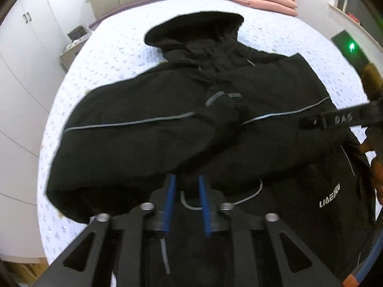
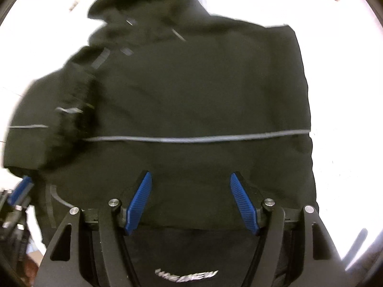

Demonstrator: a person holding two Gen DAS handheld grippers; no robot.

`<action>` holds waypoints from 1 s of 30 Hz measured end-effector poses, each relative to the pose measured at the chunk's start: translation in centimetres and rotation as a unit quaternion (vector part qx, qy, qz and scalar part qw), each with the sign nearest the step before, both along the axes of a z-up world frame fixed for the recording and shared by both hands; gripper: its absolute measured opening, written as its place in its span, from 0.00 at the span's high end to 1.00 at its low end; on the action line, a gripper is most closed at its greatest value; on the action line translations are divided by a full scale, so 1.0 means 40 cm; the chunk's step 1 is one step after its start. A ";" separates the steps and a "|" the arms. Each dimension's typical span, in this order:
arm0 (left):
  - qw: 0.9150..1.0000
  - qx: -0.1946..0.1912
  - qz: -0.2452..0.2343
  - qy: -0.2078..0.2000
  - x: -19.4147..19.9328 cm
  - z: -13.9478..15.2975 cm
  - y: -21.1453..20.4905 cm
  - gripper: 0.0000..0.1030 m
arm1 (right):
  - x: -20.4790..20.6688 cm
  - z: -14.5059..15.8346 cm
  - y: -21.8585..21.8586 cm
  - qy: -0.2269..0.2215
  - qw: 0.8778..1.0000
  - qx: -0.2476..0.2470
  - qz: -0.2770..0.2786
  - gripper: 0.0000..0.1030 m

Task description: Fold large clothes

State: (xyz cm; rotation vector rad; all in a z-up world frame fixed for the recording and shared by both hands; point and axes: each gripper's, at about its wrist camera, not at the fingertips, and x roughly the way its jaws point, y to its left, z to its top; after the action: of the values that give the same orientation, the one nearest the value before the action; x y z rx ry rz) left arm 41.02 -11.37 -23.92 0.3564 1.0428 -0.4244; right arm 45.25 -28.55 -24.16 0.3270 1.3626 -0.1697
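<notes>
left tongs (image 1: pixel 186 179): narrow gap, nothing pinched, just over jacket (image 1: pixel 191 124) | right tongs (image 2: pixel 191 179): wide open, empty, above jacket | jacket: spread on bed (image 1: pixel 115 55), sleeve folded across

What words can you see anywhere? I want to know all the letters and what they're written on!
"LIAENEW", roughly: white letters on the black hooded jacket near its hem; the middle letters are blurred.
The same white print shows in the right wrist view, too smeared to spell.
"DAS", perhaps: pale marks on the black bar at the right edge, unclear.
Nothing else is readable.
</notes>
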 end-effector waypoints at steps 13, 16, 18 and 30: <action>0.993 0.003 0.117 -0.025 0.110 0.096 0.189 0.67 | 0.189 -0.017 0.160 -0.056 0.986 0.152 0.034 0.30; 0.991 -0.002 0.134 -0.018 0.128 0.096 0.220 0.67 | 0.206 -0.061 0.162 -0.044 0.981 0.185 0.020 0.48; 0.990 0.001 0.142 -0.021 0.138 0.101 0.233 0.67 | 0.203 -0.053 0.170 -0.047 0.981 0.185 0.020 0.54; 0.990 -0.059 0.130 0.002 0.246 0.101 0.171 0.67 | 0.075 0.210 0.064 -0.128 0.990 0.060 0.023 0.72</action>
State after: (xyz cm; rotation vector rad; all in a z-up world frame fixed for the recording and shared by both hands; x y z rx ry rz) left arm 50.84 -4.53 -19.89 0.1115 1.0464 -0.2510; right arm 48.24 -25.99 -15.76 0.4044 1.1273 -0.0057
